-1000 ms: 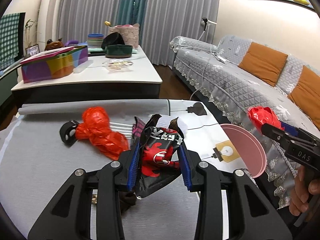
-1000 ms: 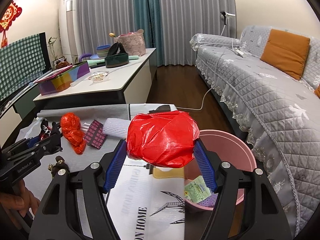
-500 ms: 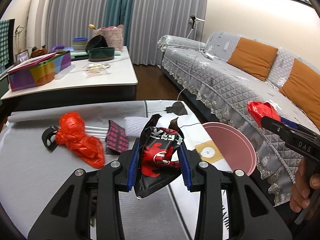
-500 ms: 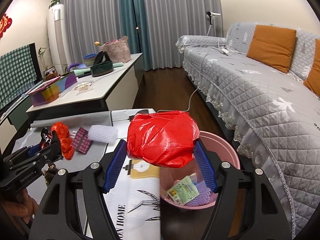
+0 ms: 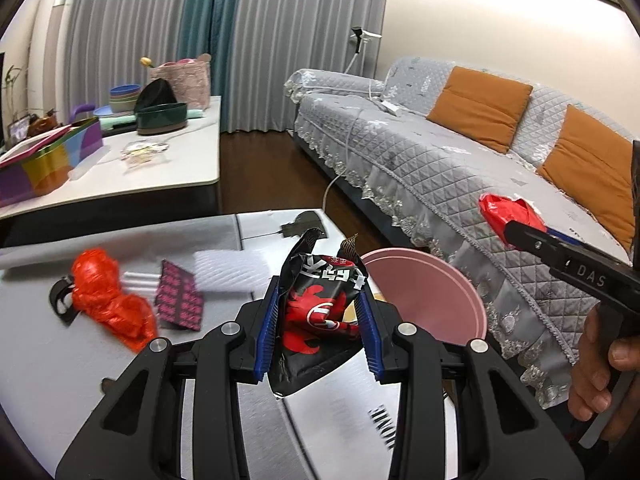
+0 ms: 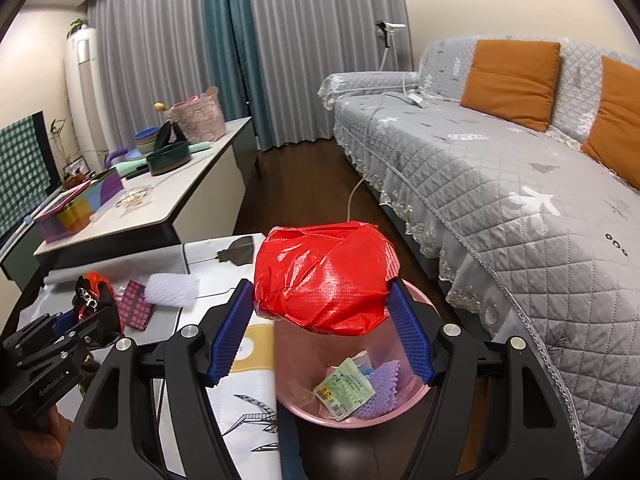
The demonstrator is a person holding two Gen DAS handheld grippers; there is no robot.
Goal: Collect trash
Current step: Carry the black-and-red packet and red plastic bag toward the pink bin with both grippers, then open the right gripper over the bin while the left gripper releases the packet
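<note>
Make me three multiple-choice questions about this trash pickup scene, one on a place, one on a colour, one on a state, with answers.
1. Where is the red plastic bundle held by the right hand-held gripper?
A. Above the bin
B. On the sofa
C. Under the table

2. What colour is the bin?
A. Green
B. Pink
C. Black

3. The left hand-held gripper is:
A. Open, empty
B. Shut on the snack wrapper
C. Out of view

Answers: A, the bin's mouth lies right below the bundle; B, its rim is pink; B, both blue pads press the wrapper.
</note>
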